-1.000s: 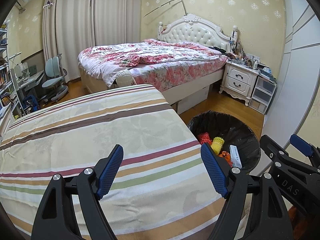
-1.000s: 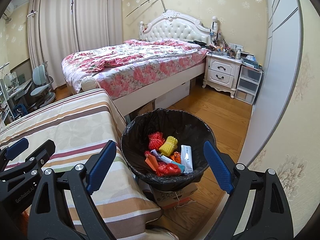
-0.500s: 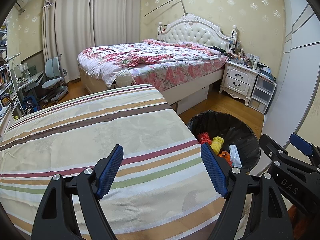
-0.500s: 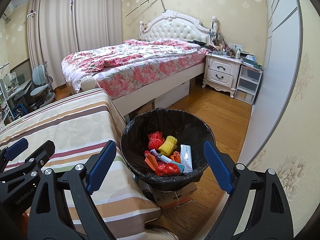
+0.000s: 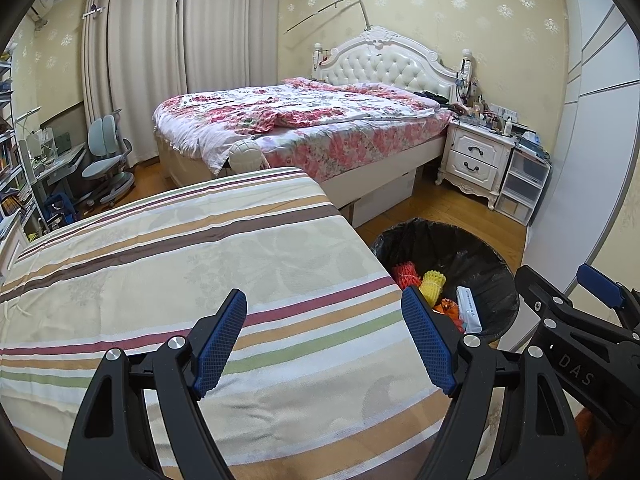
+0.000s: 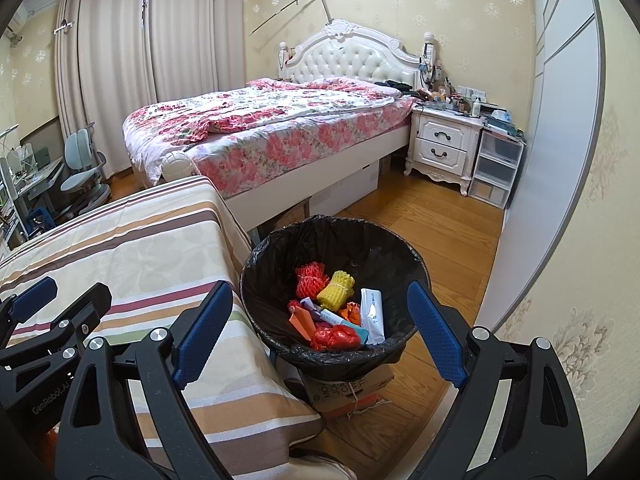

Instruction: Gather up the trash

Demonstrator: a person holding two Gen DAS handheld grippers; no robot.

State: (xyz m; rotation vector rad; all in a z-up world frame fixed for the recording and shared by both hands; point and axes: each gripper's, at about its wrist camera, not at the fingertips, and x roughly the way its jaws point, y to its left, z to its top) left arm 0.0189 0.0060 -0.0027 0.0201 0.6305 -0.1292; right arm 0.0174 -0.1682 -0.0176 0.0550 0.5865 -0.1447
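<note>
A bin lined with a black bag [image 6: 332, 248] stands on the floor beside a striped-cloth table [image 6: 132, 256]. It holds several pieces of trash: red foam net [image 6: 309, 278], yellow foam net [image 6: 337, 284], a white packet [image 6: 372, 314], red wrappers [image 6: 335, 338]. My right gripper [image 6: 320, 332] is open and empty above the bin's near rim. My left gripper [image 5: 324, 338] is open and empty above the table's striped cloth [image 5: 180, 280], left of the bin [image 5: 476, 252]. The right gripper's side also shows in the left wrist view [image 5: 576, 320].
A cardboard box [image 6: 348, 392] sits under the bin. A floral bed [image 5: 304, 128], white nightstand [image 5: 476, 160] and plastic drawers [image 5: 520, 184] stand behind. A desk chair [image 5: 106, 160] is at the far left. A white wardrobe door [image 6: 536, 160] is at the right.
</note>
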